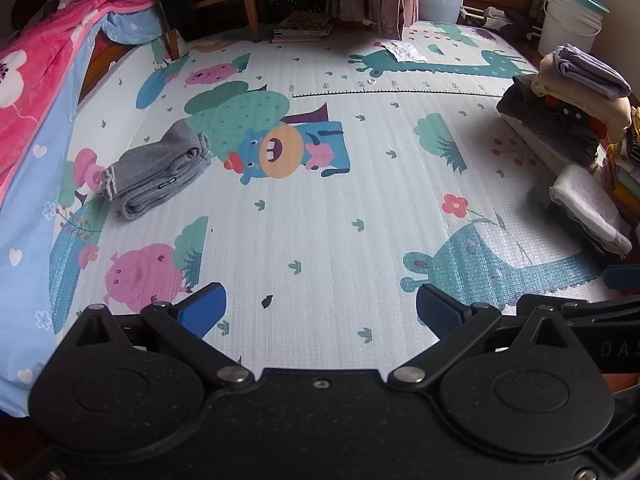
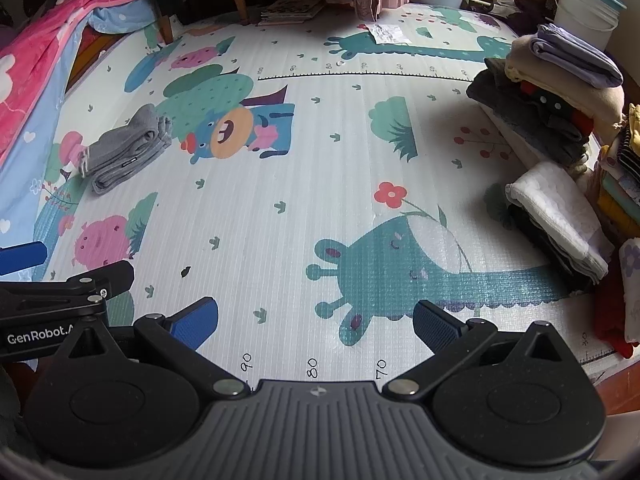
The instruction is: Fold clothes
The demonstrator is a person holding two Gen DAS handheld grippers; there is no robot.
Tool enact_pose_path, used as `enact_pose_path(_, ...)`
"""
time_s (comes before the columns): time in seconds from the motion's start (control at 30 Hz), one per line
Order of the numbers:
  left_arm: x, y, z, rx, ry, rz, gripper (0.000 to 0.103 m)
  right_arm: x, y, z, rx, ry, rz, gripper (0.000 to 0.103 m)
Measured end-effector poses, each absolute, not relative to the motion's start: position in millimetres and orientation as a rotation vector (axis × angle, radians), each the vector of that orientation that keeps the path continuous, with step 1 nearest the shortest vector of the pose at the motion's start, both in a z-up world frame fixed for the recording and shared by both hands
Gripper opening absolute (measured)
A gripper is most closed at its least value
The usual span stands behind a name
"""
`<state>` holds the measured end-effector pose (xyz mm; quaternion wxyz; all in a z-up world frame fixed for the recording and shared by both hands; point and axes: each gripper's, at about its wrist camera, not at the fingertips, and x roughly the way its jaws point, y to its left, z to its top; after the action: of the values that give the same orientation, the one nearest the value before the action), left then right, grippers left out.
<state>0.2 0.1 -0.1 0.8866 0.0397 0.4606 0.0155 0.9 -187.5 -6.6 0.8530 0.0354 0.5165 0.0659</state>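
Left gripper: nearest the lens, jaws spread wide apart with nothing between them, tilted down over the play mat.
Right gripper: jaws likewise wide apart and empty, above the mat's printed green creature; the left gripper's side shows at 9 o'clock in the right wrist view.
Grey garment: folded into a thick bundle, lying on the mat at about 10 o'clock, beside the printed blue hippo.
Clothes pile: stacked at 2 o'clock on the mat's edge, a lilac piece on top, beige and dark pieces under it.
White folded item: at 3 o'clock, resting on dark fabric; possibly a towel, the edge of view is too distorted to tell.
Bed cover: pink and blue, at 9 to 10 o'clock.
White bucket: at 1 o'clock, beyond the pile.
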Motion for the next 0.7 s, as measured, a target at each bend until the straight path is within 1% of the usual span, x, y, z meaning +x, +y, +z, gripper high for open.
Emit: enact_pose_path(0.7, 2.3, -0.3, -2.9, 0.063, 0.993, 0.028, 0.103, 0.5, -186.1, -6.9, 0.071, 1.089, 0.139, 0.103)
